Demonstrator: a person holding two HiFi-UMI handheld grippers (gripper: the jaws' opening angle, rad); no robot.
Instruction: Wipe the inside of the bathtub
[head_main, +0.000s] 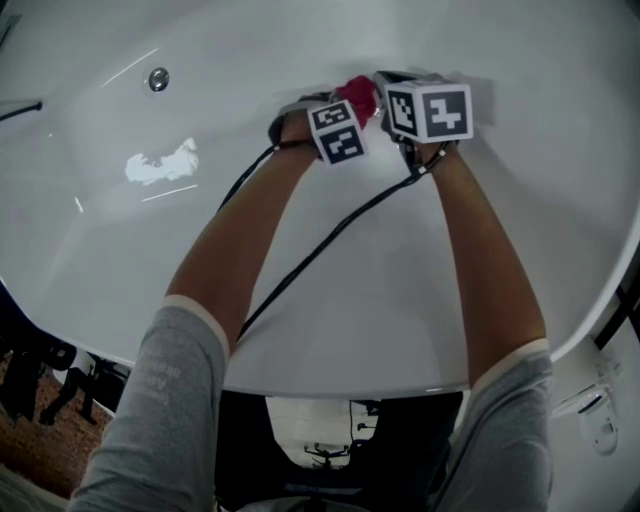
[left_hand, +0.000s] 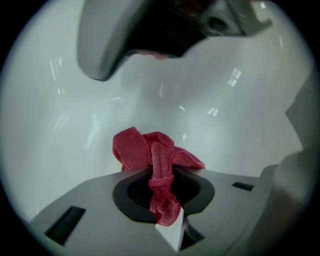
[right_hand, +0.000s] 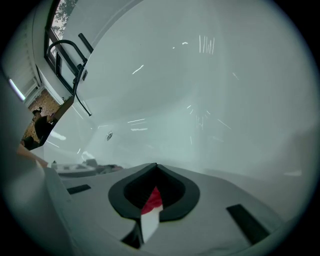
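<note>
Left gripper (left_hand: 163, 174): its own view shows us the jaws clamped on the red cloth (left_hand: 148, 152), which bunches ahead of the tips.
Right gripper (right_hand: 156, 167): jaws together, with a red sliver in the gap behind the tips.
Cloth: against the white bathtub (head_main: 520, 70) wall.
Head view only: we see the cloth between both grippers, and a metal fitting (head_main: 158, 78) well to the left.

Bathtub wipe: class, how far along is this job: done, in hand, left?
Done: cannot tell; the bathtub looks evenly white and glossy, with no wipe marks. In hand: the left hand-held gripper is shut on the red cloth at the tub wall; the right hand-held gripper, jaws shut, shows red between them too. Left: probably most, including around the drain.
</note>
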